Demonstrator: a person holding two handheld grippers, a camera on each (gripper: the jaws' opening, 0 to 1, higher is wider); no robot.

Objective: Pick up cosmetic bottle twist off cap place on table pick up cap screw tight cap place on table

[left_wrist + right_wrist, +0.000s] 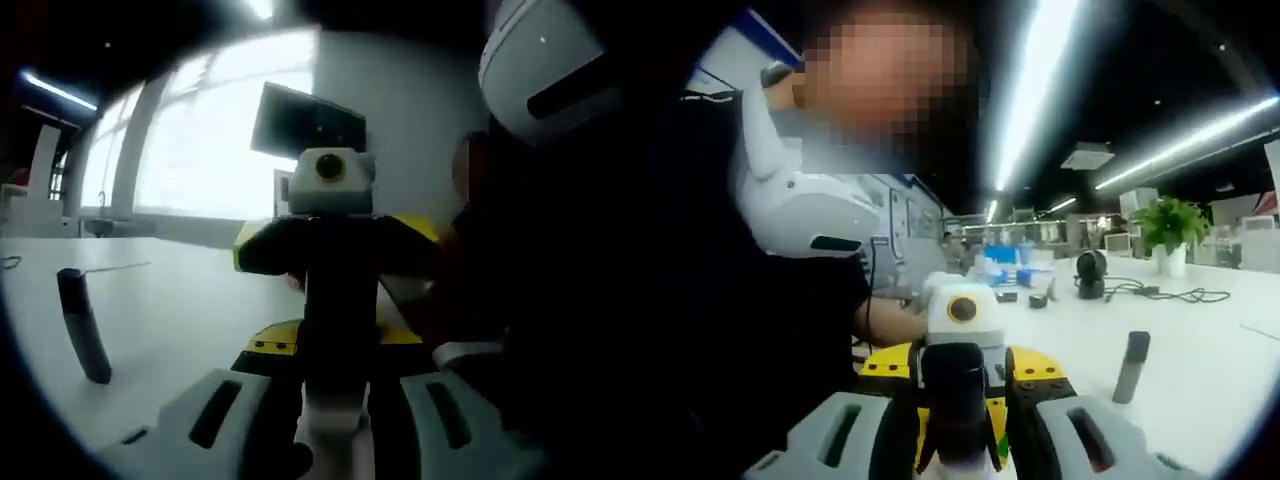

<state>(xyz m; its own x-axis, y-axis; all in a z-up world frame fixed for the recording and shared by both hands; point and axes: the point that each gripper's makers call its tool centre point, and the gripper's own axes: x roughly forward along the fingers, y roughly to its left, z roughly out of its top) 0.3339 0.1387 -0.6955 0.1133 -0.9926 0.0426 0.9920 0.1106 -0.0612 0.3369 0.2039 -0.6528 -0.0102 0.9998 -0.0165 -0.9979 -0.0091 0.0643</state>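
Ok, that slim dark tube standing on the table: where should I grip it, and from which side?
Take the dark tube around its mid-body, coming in level from the side with the jaws either side of it. It stands upright and slim on the table with open space around it. A push near the top would probably tip it.

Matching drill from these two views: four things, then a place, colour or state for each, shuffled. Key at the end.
Things:
1. tube
2. plant
3. monitor
4. cable

Descriptions:
A. dark, against the bright window
B. upright on the white table, nothing touching it
C. green, in a white pot
D. lying loose beside a black round device

Pairs: 1-B, 2-C, 3-A, 4-D
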